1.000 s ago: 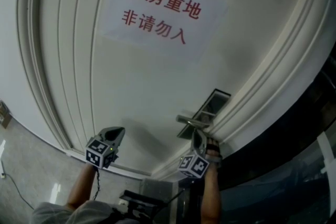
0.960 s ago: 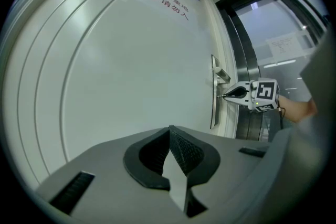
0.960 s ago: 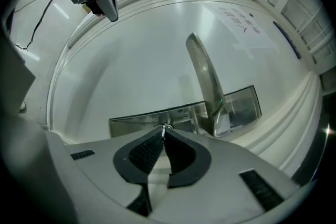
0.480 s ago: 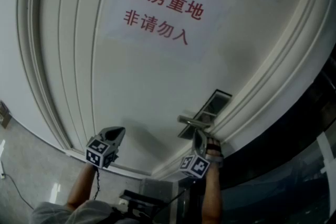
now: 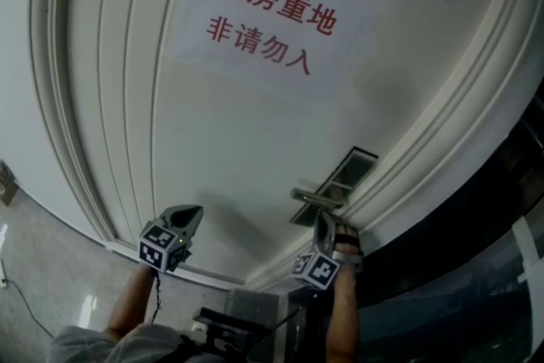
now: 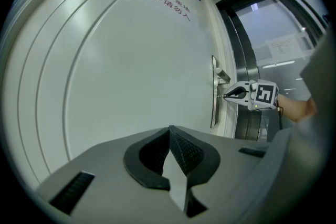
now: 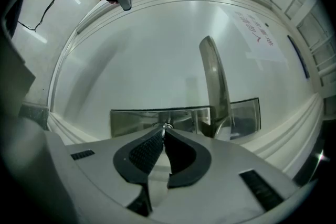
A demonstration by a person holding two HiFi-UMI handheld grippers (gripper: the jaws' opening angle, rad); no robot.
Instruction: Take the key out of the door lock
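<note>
Key (image 7: 166, 126) sits pinched in the right gripper (image 7: 164, 131) at the lock (image 7: 136, 120), the left gripper (image 6: 169, 129) clenched empty; a crooked pull could jam it or let it slip.

Left tongs (image 6: 169, 132) empty, tips together; right tongs (image 7: 164, 131) pinched tight, both upraised

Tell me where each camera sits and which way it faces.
Head view: on the person's head, facing the white door and its red-lettered sign; left gripper, right gripper and both forearms show low.
Left gripper view: on the left gripper, jaws together and empty, facing the door; the right gripper shows at the lock plate.
Right gripper view: on the right gripper, facing the lock plate, jaws shut on the key beside the handle.
Shared: each gripper view shows the other gripper; all three show the sign.
</note>
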